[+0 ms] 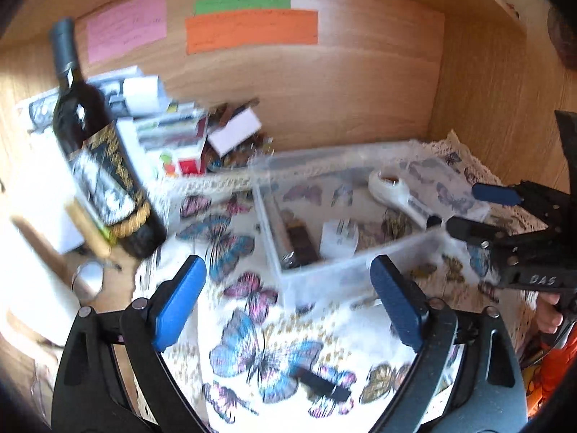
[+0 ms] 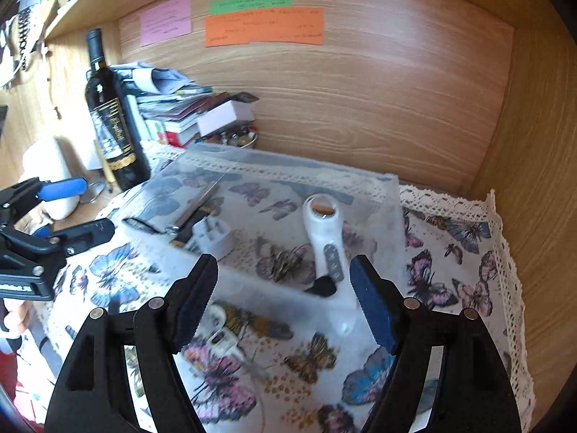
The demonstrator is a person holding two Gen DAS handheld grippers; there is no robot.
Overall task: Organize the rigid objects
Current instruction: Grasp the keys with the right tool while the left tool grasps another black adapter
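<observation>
A clear plastic bin [image 1: 346, 270] [image 2: 391, 195] stands on a butterfly-print cloth [image 1: 252, 342] [image 2: 450, 252]. Inside lie a white handheld device [image 1: 396, 189] [image 2: 326, 238], a white plug adapter [image 1: 339, 236] [image 2: 212, 236] and a dark flat object [image 1: 297, 241] [image 2: 180, 216]. A small black object [image 1: 322, 384] lies on the cloth before my left gripper [image 1: 288, 303], which is open and empty. My right gripper [image 2: 283, 299] [image 1: 465, 209] is open and empty, just in front of the bin's near wall. The left gripper also shows in the right wrist view [image 2: 90, 205].
A dark wine bottle [image 1: 97, 151] [image 2: 111, 119] stands at the left. Behind it is a stack of books and papers [image 1: 162, 119] [image 2: 173, 108]. Coloured notes [image 1: 252, 29] [image 2: 263, 25] hang on the wooden back wall. A white jar [image 2: 50, 176] stands far left.
</observation>
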